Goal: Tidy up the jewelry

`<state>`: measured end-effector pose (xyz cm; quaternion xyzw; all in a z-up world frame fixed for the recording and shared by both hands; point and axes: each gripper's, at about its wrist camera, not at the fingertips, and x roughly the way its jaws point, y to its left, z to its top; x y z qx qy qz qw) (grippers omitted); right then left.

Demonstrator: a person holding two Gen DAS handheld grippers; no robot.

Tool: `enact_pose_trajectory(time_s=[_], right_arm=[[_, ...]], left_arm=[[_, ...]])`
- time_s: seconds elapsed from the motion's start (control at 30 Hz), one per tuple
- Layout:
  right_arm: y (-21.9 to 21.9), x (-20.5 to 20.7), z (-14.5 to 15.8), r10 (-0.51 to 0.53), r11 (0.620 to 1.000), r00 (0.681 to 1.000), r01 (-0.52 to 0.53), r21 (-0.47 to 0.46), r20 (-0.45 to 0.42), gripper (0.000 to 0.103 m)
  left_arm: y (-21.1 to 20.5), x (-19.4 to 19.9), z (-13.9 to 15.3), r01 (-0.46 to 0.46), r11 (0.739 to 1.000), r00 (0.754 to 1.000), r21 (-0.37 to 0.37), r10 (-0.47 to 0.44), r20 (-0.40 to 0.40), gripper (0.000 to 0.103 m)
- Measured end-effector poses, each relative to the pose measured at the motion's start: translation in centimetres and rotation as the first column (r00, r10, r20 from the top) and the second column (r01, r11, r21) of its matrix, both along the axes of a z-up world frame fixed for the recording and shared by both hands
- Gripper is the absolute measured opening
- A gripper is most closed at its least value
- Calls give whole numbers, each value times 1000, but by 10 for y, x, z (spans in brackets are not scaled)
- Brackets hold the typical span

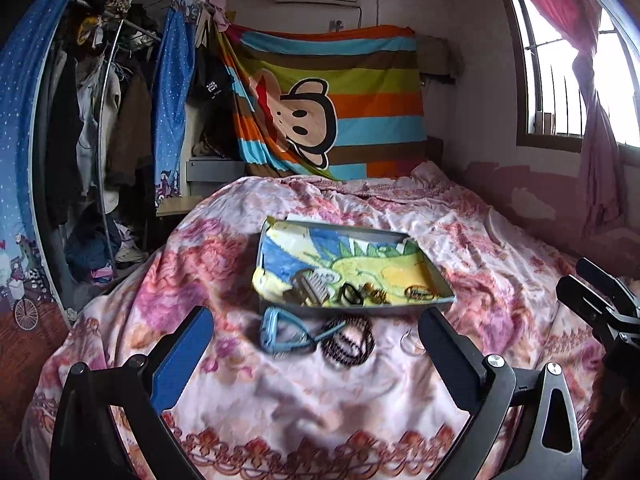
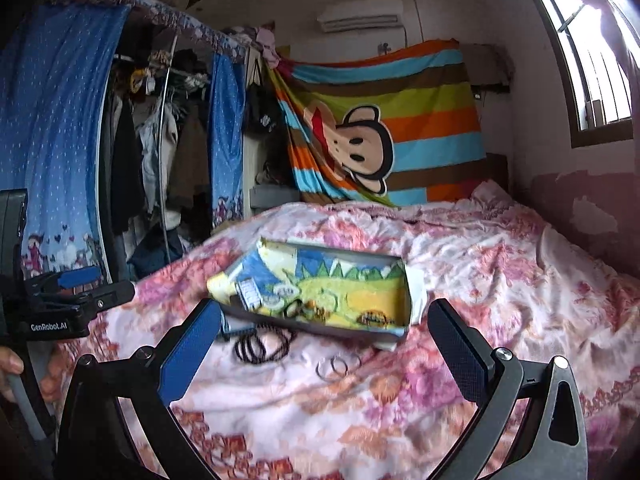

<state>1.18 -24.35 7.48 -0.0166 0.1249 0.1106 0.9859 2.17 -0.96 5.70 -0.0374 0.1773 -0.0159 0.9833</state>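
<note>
A shallow tray (image 1: 340,231) lined with a colourful drawing lies on the floral bedspread (image 1: 280,412). It holds a comb-like clip (image 1: 314,283), a black ring (image 1: 350,294), gold pieces (image 1: 377,294) and a bangle (image 1: 420,292). In front of the tray lie a blue piece (image 1: 280,334), a dark bead string (image 1: 349,342) and clear rings (image 1: 412,343). My left gripper (image 1: 316,314) is open just short of these, with nothing between its fingers. My right gripper (image 2: 324,308) is wide open and empty, close over the bead string (image 2: 260,346) and the rings (image 2: 338,364), facing the tray (image 2: 405,280).
The right gripper (image 1: 576,280) shows at the right edge of the left wrist view. The left gripper (image 2: 116,279) and a hand (image 2: 10,364) show at the far left of the right wrist view. A clothes rack (image 1: 100,140) stands left of the bed, a striped cloth (image 1: 340,100) hangs behind it, and a window (image 1: 560,60) is on the right.
</note>
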Motion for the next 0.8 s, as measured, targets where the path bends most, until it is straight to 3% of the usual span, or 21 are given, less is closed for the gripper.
enact_pose_trajectory(time_s=[0.23,0.4,0.57,0.7,0.8], right_arm=[[3,23,-28,-16,999,993,12,-41,-114,102],[7,37,-52,-30,997,978,16,-71,-206,102],[10,46,-65,-33,996,965,9,-93,-261,102],[14,59,-67,27,990,948,-69,-122,-316,102],[18,75,-65,80,957,945,-162,-242,-316,102]], left_arm=[[19,7,-46,-23,999,994,-31,20,-112,103],[31,26,-67,-34,992,971,-118,5,-238,103],[37,36,-82,-50,987,951,-156,-1,-308,103],[38,42,-85,-42,983,945,-177,-19,-325,103],[36,53,-84,14,979,939,-203,-83,-335,103]])
